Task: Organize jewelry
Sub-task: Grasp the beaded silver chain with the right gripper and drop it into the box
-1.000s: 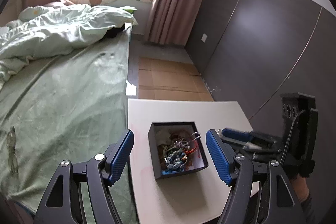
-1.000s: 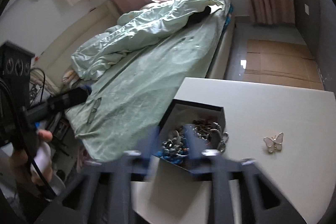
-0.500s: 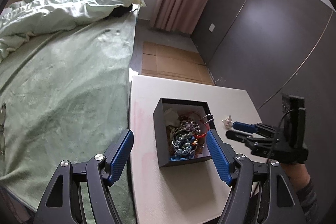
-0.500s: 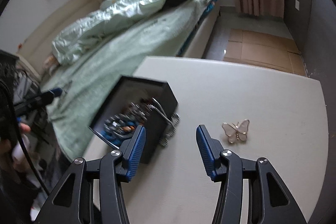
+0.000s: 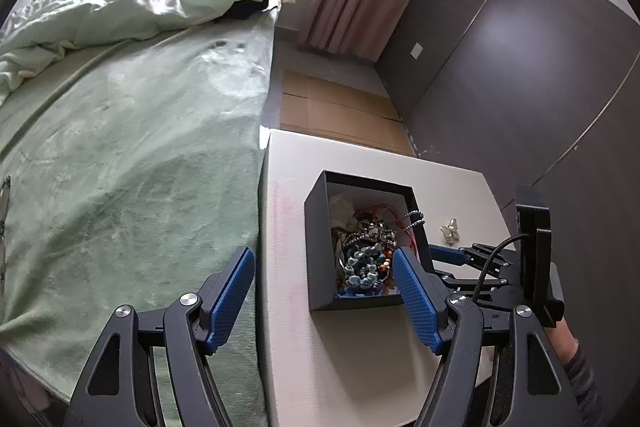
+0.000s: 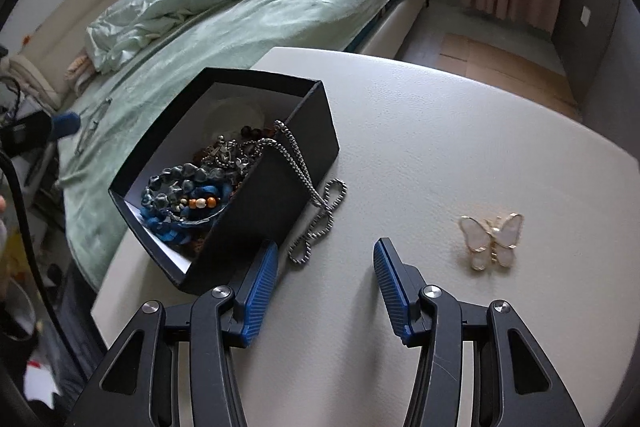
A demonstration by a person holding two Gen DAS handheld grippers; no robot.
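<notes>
A black open box (image 6: 316, 131) full of tangled beads and chains stands on a white table (image 6: 460, 147); it also shows in the left wrist view (image 5: 318, 251). A silver chain (image 6: 316, 211) hangs over the box wall onto the table. A white butterfly brooch (image 6: 491, 235) lies on the table to the right, also in the left wrist view (image 5: 450, 231). My right gripper (image 6: 324, 263) is open and empty, low over the table beside the chain's end. My left gripper (image 5: 324, 287) is open and empty, above the box's near left corner.
A bed with a green blanket (image 5: 132, 155) lies along the table's left edge. A pair of glasses (image 6: 94, 125) lies on the blanket. A dark wall panel (image 5: 520, 75) stands to the right. Flat cardboard (image 5: 336, 115) covers the floor beyond the table.
My right gripper has moved right and down toward the table, from over the box to beside the chain and nearer the brooch. My left gripper has drifted closer over the box.
</notes>
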